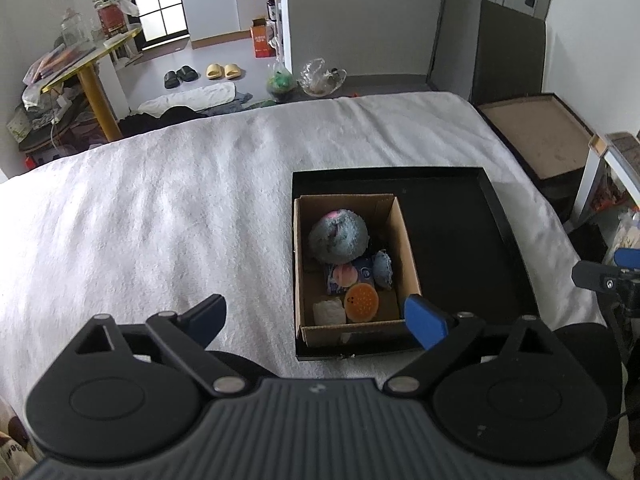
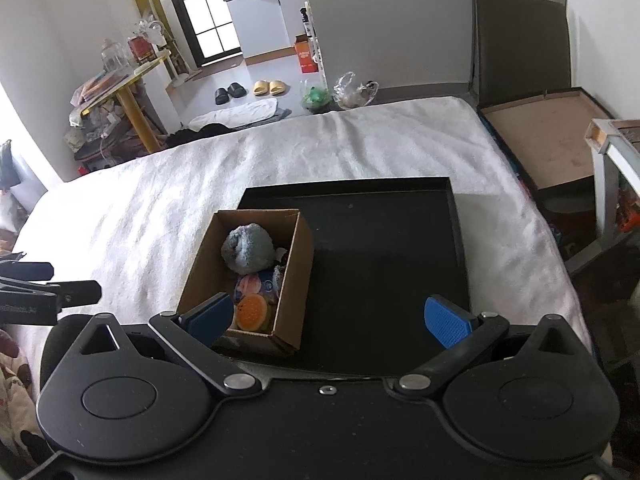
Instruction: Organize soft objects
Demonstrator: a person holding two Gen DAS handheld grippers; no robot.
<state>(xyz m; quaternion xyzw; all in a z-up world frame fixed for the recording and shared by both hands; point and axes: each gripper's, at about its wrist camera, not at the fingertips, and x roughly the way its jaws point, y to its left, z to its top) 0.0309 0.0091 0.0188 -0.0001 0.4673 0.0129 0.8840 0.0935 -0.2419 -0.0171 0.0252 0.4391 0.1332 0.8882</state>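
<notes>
Cardboard box [image 1: 352, 264] holding the soft toys [image 1: 338, 238] sits in your black tray [image 2: 384, 248] on the bed, just ahead between both claws; left claw [image 1: 316, 318] and right claw [image 2: 328, 318] gape wide, empty.

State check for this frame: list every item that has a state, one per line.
left gripper: open, empty
right gripper: open, empty
cardboard box: open-topped, upright, standing in the tray's left part
black tray: flat on the bed, bare beside the box
blue fluffy ball: inside the box, far end
orange round toy: inside the box, near end
white soft toy: inside the box, near corner
</notes>
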